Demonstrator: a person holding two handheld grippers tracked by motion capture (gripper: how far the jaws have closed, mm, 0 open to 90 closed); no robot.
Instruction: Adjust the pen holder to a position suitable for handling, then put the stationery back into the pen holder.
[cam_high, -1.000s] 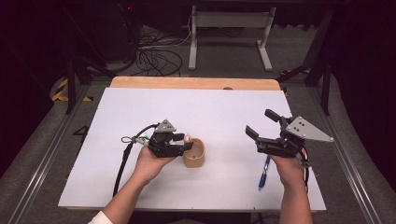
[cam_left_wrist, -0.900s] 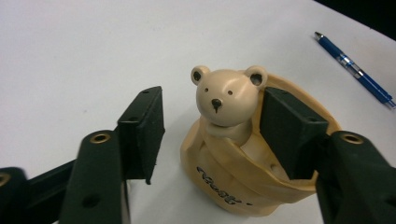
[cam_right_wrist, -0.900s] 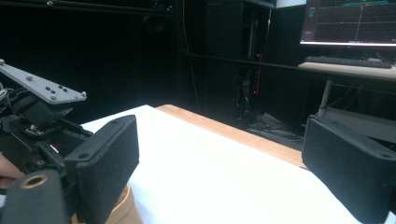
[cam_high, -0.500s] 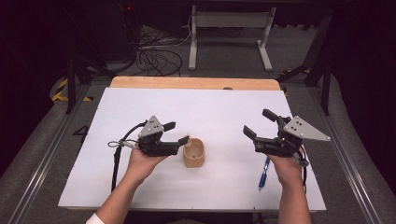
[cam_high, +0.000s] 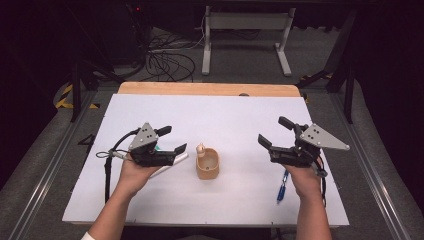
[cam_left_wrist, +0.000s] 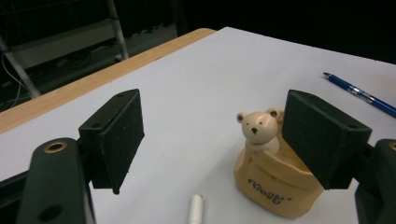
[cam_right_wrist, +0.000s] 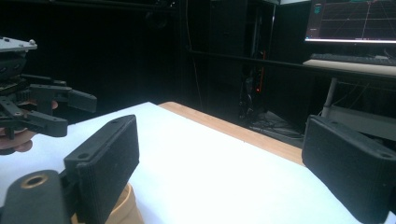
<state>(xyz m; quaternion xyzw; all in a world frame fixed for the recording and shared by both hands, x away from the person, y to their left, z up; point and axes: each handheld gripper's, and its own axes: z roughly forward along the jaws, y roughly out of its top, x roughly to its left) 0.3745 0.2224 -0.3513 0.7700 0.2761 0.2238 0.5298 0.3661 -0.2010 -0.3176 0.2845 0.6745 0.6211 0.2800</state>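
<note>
A tan ceramic holder (cam_high: 207, 165) with a small bear head (cam_left_wrist: 257, 127) on its rim stands upright at the middle of the white table (cam_high: 225, 115). My left gripper (cam_high: 173, 139) hovers just left of it, apart from it. Its jaws have just been opening and hold nothing. A white pen (cam_high: 169, 167) lies under that gripper, its tip (cam_left_wrist: 196, 210) pointing toward the holder (cam_left_wrist: 271, 189). My right gripper (cam_high: 272, 131) is held to the right of the holder, open and empty. A blue pen (cam_high: 281, 187) lies beneath the right hand.
A wooden strip (cam_high: 210, 88) runs along the table's far edge. Behind it are a metal stand (cam_high: 245, 37) and cables (cam_high: 167, 62) on the floor. A lit monitor (cam_right_wrist: 350, 21) stands on a desk off to one side.
My left gripper has drawn back to the left and slightly up, away from the holder's rim, and its jaws have widened. The holder stays put. The right hand has not moved.
</note>
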